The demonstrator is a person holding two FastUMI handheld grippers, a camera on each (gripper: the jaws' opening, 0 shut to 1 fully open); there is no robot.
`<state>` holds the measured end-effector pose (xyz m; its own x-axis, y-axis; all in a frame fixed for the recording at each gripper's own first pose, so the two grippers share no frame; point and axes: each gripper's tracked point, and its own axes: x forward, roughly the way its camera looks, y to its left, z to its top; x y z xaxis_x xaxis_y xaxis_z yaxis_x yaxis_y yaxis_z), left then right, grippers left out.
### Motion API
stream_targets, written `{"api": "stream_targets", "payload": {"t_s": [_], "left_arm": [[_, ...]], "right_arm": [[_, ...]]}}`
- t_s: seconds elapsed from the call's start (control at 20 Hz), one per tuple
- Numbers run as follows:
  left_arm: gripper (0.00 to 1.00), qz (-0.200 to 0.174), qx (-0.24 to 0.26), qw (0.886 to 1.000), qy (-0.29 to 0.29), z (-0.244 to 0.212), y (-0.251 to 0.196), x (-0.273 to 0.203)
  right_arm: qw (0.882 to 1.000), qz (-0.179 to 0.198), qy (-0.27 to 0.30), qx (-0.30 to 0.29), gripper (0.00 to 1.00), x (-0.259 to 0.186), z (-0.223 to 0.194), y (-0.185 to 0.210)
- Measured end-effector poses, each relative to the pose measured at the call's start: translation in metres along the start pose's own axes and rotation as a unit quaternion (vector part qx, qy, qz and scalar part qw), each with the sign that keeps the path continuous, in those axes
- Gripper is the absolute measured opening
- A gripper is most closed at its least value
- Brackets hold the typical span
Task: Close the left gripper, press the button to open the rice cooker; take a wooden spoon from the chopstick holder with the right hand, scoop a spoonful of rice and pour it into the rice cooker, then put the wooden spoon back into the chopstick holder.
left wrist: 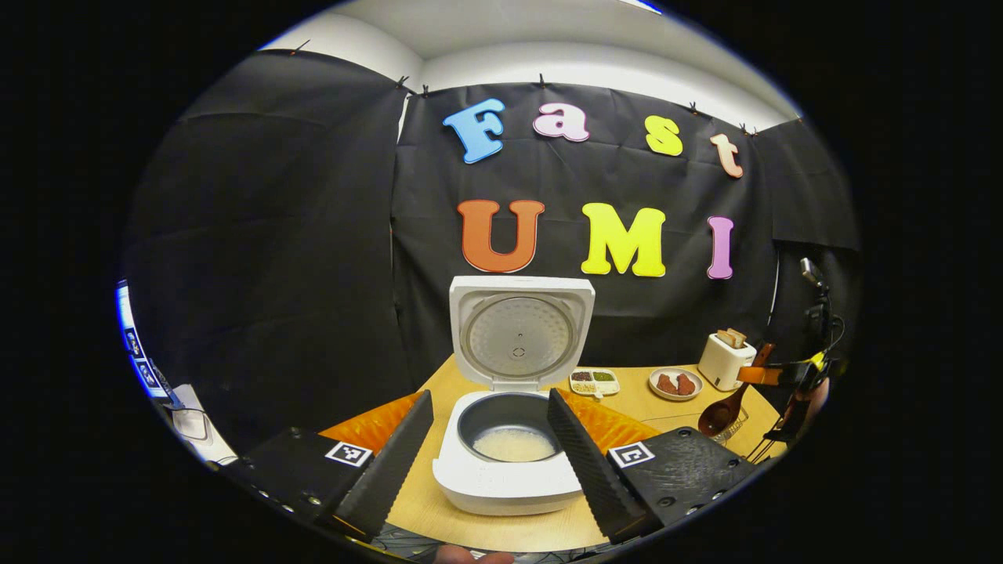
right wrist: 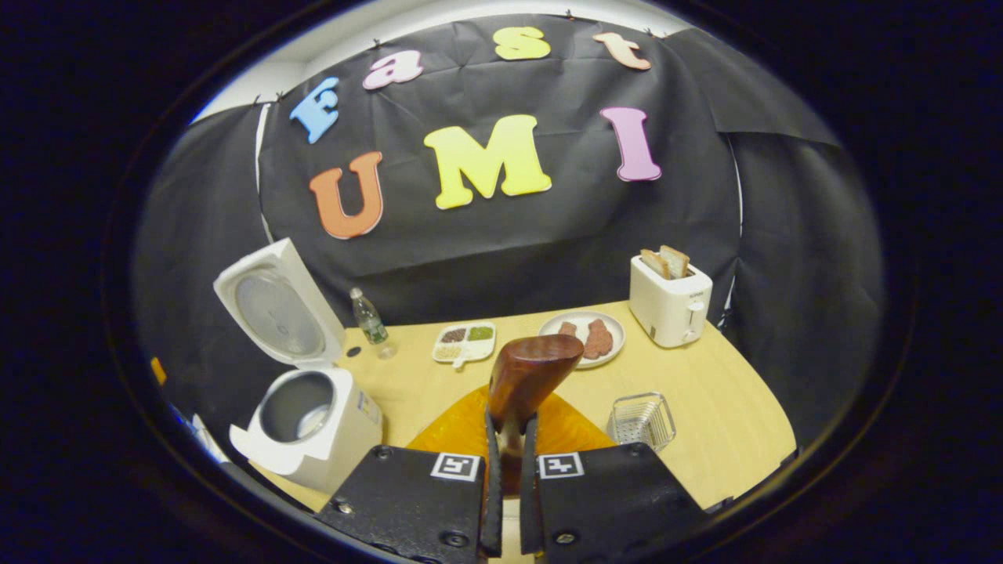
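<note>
we are holding the wooden spoon [right wrist: 526,374] in the right gripper [right wrist: 510,439], both fingers pinching its handle so the bowl is standing up in front of the camera. in the left gripper view the same spoon [left wrist: 725,411] is hanging bowl-down over the clear chopstick holder [left wrist: 733,429] at the table's right side. the rice cooker [left wrist: 509,462] is sitting with its lid [left wrist: 520,333] swung up and rice lying in the pot, so we are judging the step in hand to be putting the spoon back. the left gripper [left wrist: 490,439] is waiting with its fingers spread wide, either side of the cooker and holding nothing. to do this well we are wanting to line the spoon over the holder [right wrist: 641,421], lower it straight, and let go only once it is resting inside; whether the bowl is touching the holder's rim is hard to tell. farther back, a toaster [right wrist: 670,301] and a plate [right wrist: 584,335] are standing well apart.
</note>
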<state>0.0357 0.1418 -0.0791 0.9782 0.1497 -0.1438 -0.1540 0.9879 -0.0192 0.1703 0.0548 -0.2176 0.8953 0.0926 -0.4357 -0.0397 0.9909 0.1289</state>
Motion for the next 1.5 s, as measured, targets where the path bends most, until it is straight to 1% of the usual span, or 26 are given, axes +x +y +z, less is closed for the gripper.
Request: {"api": "stream_targets", "payload": {"t_s": [0.1,0.25,0.35,0.45,0.6,0.85,1.0,1.05,1.1,1.15,1.25,1.4,1.5], "left_arm": [[0.94,0.003,-0.002,1.0,0.002,0.0,0.005,-0.007],[0.94,0.011,0.001,1.0,0.011,-0.006,0.012,-0.014],[0.94,0.018,0.004,1.0,0.016,-0.01,0.015,-0.016],[0.94,0.021,0.005,1.0,0.022,-0.012,0.017,-0.02],[0.95,0.023,0.003,0.999,0.024,-0.012,0.016,-0.02],[0.95,0.027,0.001,0.999,0.023,-0.012,0.017,-0.023],[0.95,0.032,-0.001,0.999,0.025,-0.014,0.019,-0.025],[0.95,0.034,-0.002,0.999,0.026,-0.014,0.021,-0.026],[0.95,0.036,-0.002,0.999,0.026,-0.015,0.023,-0.026],[0.95,0.038,-0.003,0.999,0.026,-0.014,0.024,-0.028],[0.95,0.042,-0.004,0.999,0.025,-0.014,0.026,-0.029],[0.95,0.043,-0.006,0.999,0.023,-0.012,0.024,-0.028],[0.95,0.041,-0.006,0.999,0.024,-0.012,0.02,-0.027]], "right_arm": [[0.999,-0.021,0.009,-0.036,0.14,0.019,-0.022,-0.001],[0.994,-0.039,0.012,-0.099,0.14,0.038,-0.044,0.0],[0.99,-0.045,0.012,-0.13,0.14,0.046,-0.056,0.004],[0.989,-0.044,0.021,-0.139,0.14,0.054,-0.071,0.008],[0.99,-0.034,0.019,-0.133,0.14,0.056,-0.077,0.019],[0.996,0.035,0.047,-0.061,0.14,0.059,-0.095,0.058],[0.995,0.073,0.07,-0.005,0.14,0.057,-0.1,0.08],[0.994,0.079,0.077,0.018,0.14,0.057,-0.101,0.083],[0.992,0.082,0.086,0.046,0.19,0.057,-0.101,0.085],[0.989,0.084,0.095,0.078,0.14,0.058,-0.101,0.085],[0.98,0.088,0.111,0.142,0.14,0.057,-0.102,0.084],[0.961,0.086,0.128,0.231,0.14,0.056,-0.1,0.069],[0.95,0.085,0.13,0.272,0.14,0.055,-0.096,0.056]]}}
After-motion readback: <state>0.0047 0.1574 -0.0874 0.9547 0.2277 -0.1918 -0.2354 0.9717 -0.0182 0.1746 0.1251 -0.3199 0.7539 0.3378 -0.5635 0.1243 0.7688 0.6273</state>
